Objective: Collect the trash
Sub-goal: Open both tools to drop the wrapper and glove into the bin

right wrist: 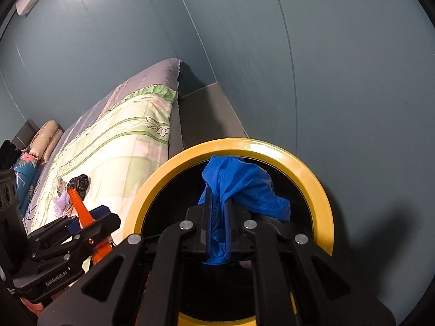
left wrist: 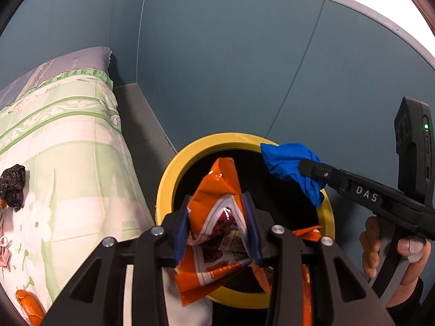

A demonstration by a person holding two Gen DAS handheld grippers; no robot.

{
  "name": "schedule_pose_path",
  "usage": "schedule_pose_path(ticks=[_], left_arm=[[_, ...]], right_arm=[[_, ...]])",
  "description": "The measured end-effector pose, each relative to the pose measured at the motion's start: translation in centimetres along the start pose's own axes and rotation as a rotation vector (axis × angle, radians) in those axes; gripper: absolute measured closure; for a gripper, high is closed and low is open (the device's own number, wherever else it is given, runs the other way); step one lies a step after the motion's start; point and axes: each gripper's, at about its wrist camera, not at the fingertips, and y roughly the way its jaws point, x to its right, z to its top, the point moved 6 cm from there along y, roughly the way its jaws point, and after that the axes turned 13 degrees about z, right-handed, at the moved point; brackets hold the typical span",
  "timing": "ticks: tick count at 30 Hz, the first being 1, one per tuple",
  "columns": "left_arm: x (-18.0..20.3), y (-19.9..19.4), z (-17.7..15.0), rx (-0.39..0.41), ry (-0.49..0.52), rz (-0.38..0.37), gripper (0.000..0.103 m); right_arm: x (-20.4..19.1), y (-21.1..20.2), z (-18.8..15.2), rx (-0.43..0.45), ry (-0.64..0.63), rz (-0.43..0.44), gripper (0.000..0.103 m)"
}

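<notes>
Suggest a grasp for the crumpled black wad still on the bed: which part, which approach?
Judging from its shape, take the crumpled black wad across its narrower waist, gripper coming from above. It lies as a lumpy mound on the green floral bedspread, so a side approach would likely snag the soft fabric. An orange wrapper sits close beside it in the right wrist view; keep the fingers clear.

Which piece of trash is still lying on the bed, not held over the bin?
The black crumpled wad lies on the bedspread; the orange wrapper and blue bag are gripped over the yellow-rimmed bin.
</notes>
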Motion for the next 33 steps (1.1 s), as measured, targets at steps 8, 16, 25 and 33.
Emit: schedule_pose_path(ticks=[8,16,25,33], left_arm=[[-1.4,-0.4,0.0,0.002,-0.045,0.000,0.042],[-4.5,-2.8,-0.1,0.043,-0.083,0.029,0.032],[-9.9,-6.8,-0.6,0.107,-0.151,0.082,0.019],[-15.1,-11.2,-1.4,0.176,-0.200,0.166,0.017]], right_arm=[[0.6,-0.2,0.3,0.008,0.015,-0.024,0.088],[0.1,-1.1,0.2,0.027,0.011,-0.043,0.069],[-1.9,-1.8,0.7,0.045,-0.021,-0.029,0.050],[-5.9,-2.1,0.7,0.055,-0.090,0.017,0.049]])
